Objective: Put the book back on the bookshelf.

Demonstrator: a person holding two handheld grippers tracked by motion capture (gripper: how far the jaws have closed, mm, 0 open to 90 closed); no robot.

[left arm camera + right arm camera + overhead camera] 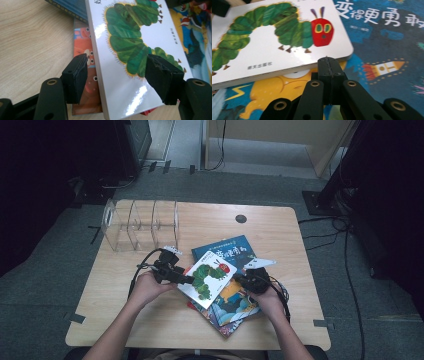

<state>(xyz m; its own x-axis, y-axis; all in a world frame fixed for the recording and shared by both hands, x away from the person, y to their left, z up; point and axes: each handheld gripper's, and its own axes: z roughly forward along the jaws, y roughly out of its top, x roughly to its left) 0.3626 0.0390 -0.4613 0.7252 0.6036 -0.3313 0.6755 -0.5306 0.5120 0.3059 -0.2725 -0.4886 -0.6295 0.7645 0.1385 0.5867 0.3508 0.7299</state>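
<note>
- Straddling the near edge of the caterpillar book [130,50], the left gripper [117,77] has its jaws wide, one on each side of the edge; whether the pads press it is hard to tell.
- The right gripper [329,67] has its jaws closed together, empty, the tip just against that book's edge near the red head.
- That book lies tilted on top of a pile of books [235,300] on the table [280,235].
- Farther back, a blue book [227,249] lies flat.
- Beyond it stands a clear rack [140,224].
</note>
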